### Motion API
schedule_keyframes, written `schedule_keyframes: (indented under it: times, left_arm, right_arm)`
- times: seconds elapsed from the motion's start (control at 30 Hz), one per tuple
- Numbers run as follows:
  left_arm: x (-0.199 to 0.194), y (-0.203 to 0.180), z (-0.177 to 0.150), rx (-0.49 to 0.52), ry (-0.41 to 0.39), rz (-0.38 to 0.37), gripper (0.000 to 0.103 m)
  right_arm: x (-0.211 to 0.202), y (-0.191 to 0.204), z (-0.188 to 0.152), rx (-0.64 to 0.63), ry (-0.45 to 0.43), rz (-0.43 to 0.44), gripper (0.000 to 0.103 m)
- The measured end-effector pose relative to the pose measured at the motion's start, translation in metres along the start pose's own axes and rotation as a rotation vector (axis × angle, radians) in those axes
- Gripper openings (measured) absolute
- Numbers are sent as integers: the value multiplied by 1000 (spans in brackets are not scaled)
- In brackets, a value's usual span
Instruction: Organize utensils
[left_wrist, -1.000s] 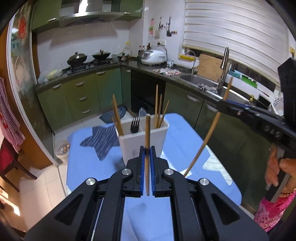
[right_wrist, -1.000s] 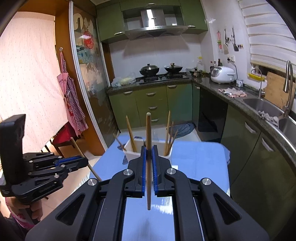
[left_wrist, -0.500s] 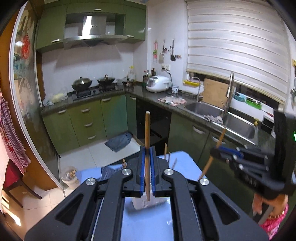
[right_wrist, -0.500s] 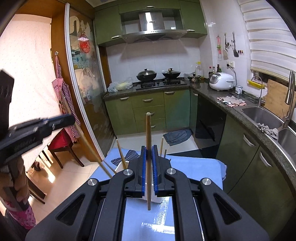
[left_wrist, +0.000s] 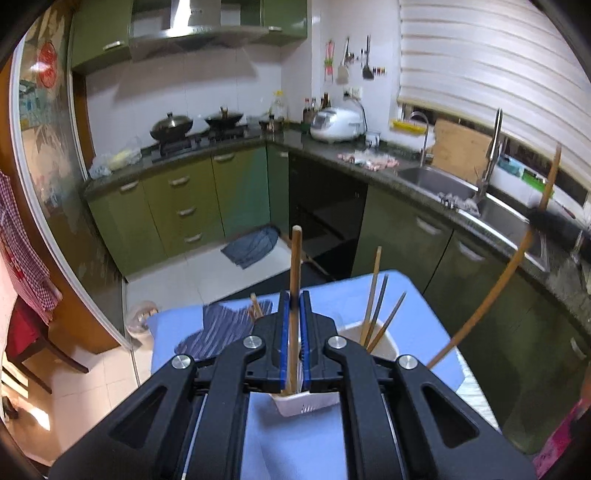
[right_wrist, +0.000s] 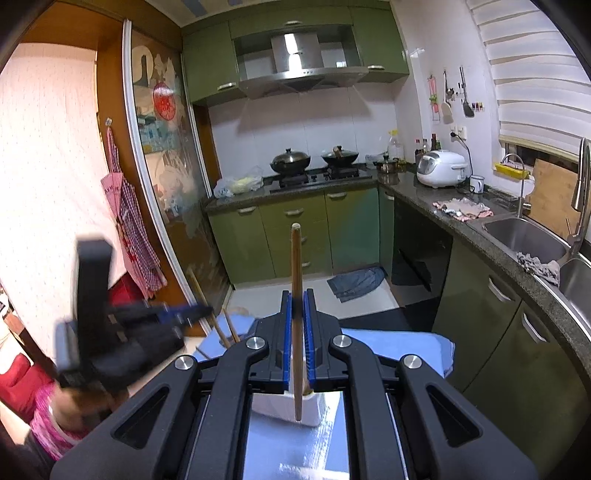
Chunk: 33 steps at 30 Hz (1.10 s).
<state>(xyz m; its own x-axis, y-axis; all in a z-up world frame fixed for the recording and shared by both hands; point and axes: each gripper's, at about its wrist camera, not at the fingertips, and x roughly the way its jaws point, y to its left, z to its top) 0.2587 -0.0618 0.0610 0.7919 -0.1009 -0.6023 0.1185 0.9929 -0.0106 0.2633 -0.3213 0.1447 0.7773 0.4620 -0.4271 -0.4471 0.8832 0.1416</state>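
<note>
Two chopsticks are clamped upright, one in the left gripper (left_wrist: 291, 321), one in the right gripper (right_wrist: 296, 325). Below the left chopstick (left_wrist: 294, 280), at lower centre of frame, sits the white holder (left_wrist: 384, 341); the left looks nearer.

The left black matt-plastic gripper (left_wrist: 291, 314) has smooth blue pads and bright metal rivets; between them stands a pale, matt wooden chopstick (left_wrist: 294, 280). The right black plastic gripper (right_wrist: 299, 314) looks the same — blue pads pinching a second plain wooden chopstick (right_wrist: 296, 295). The white holder (left_wrist: 384, 341) has a smooth plastic sheen, with more bare wooden chopsticks (left_wrist: 376, 314) in it. The light-blue table cover (left_wrist: 417, 306) looks like soft matt cloth. The green cabinet fronts (right_wrist: 291, 236) are glossy, the dark speckled countertop (right_wrist: 417, 195) polished like stone, the steel sink (right_wrist: 524, 236) brushed metal.
</note>
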Motion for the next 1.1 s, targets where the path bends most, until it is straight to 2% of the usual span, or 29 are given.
schedule_keyframes:
  times: [0.13,0.3,0.33,0.43,0.6,0.73,0.83,0.87,0.93,0.97,1.03,1.1]
  left_arm:
    - [6,5,-15,-4,5,8,7]
    - [-11,12,-27,-11,-18,-33,18]
    - [-17,11,-31,-10,-29,-34,23]
    - [-41,12,-46,-9,-85,-41,35]
    - [-72,9,-73,-5,-132,-75,40]
    - [-87,10,-90,-9,-161,-65,55]
    - [-92,10,-101,-10,-167,-55,60]
    - [-93,10,-105,-10,-164,-57,63]
    - [-95,11,-110,-18,-160,-62,68]
    - [-97,11,-114,-23,-159,-65,74]
    - [-101,12,-120,-33,-175,-59,85]
    - [-108,12,-130,-34,-203,-41,89]
  right_arm:
    - [9,4,14,15,-39,11,7]
    - [38,11,18,13,-43,-13,7]
    - [44,11,17,15,-40,-21,7]
    - [65,8,9,26,-26,-35,7]
    - [99,5,-9,39,12,-44,7]
    - [120,5,-28,45,49,-46,7]
    - [128,5,-44,49,76,-46,8]
    - [130,5,-49,48,85,-46,9]
    - [131,8,-58,42,95,-44,22]
    - [129,10,-62,38,96,-45,30]
    - [116,14,-72,32,87,-50,31]
    - [97,16,-84,33,68,-43,34]
